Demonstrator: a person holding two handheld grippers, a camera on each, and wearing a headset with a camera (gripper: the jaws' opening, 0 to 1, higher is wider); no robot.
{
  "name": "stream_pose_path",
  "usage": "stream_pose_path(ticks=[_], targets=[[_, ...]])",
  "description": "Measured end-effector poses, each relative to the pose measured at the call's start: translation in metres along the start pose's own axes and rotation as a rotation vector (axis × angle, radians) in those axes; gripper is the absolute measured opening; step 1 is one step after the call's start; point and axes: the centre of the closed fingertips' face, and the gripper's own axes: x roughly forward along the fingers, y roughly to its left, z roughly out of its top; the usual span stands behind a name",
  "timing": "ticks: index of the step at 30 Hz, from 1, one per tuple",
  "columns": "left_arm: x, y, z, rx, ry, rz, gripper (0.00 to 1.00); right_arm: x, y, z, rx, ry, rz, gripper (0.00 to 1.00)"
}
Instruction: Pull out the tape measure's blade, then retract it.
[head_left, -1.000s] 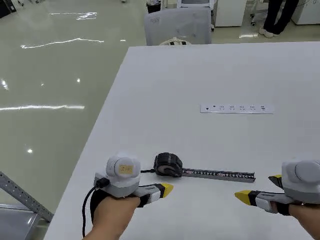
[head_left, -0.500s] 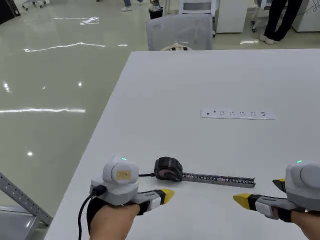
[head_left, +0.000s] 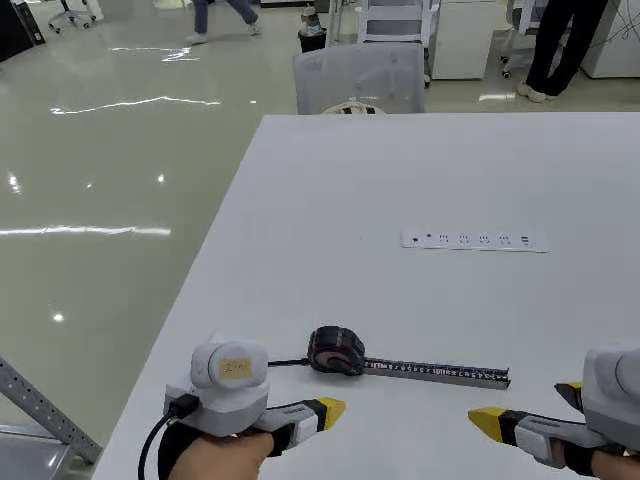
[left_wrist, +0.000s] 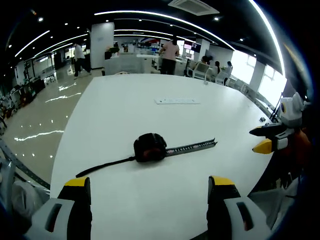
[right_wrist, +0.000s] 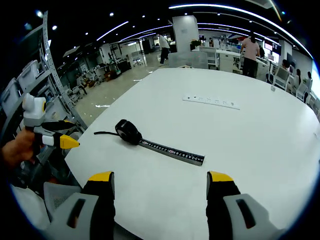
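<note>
A black tape measure (head_left: 335, 350) lies on the white table (head_left: 400, 170) near its front edge. Its blade (head_left: 440, 372) is pulled out to the right and rests flat, and a thin black strap (left_wrist: 102, 166) trails to the left. My left gripper (head_left: 322, 412) hovers just in front and left of the case, open and holding nothing. My right gripper (head_left: 525, 405) floats in front of the blade's tip, also open and empty. In the left gripper view the case (left_wrist: 150, 147) sits ahead between my jaws, apart from them. In the right gripper view the blade (right_wrist: 172, 151) lies ahead.
A white power strip (head_left: 474, 241) lies flat farther back on the table. A grey chair (head_left: 360, 75) stands at the far end. The table's left edge drops to a glossy floor. People stand in the background.
The head camera has tilted, so everything sits lower in the picture. Both grippers have drawn slightly back toward me. The tape measure and its blade lie as before.
</note>
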Motion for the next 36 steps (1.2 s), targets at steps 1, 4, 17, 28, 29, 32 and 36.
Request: stream_pose_path(ticks=[1, 4, 17, 28, 29, 32, 36], targets=[[-0.003, -0.001, -0.001, -0.008, 0.001, 0.004, 0.94, -0.003, 0.000, 0.001, -0.001, -0.004, -0.006, 0.77], [-0.008, -0.004, -0.002, -0.018, 0.005, 0.008, 0.96, -0.007, 0.003, 0.002, -0.003, -0.004, -0.008, 0.77], [-0.025, -0.018, -0.008, -0.020, 0.025, 0.012, 0.96, -0.019, 0.013, -0.008, 0.019, 0.019, -0.030, 0.79], [-0.045, -0.025, -0.013, -0.008, 0.054, 0.043, 0.96, -0.040, 0.021, -0.002, 0.026, 0.003, -0.046, 0.79], [-0.046, -0.027, -0.014, -0.008, 0.059, 0.037, 0.96, -0.042, 0.021, -0.002, 0.025, 0.002, -0.048, 0.79], [-0.048, -0.029, -0.014, -0.011, 0.058, 0.031, 0.96, -0.044, 0.022, -0.002, 0.024, 0.004, -0.053, 0.79], [-0.051, -0.031, -0.013, -0.006, 0.055, 0.031, 0.96, -0.047, 0.022, -0.002, 0.025, 0.003, -0.058, 0.79]])
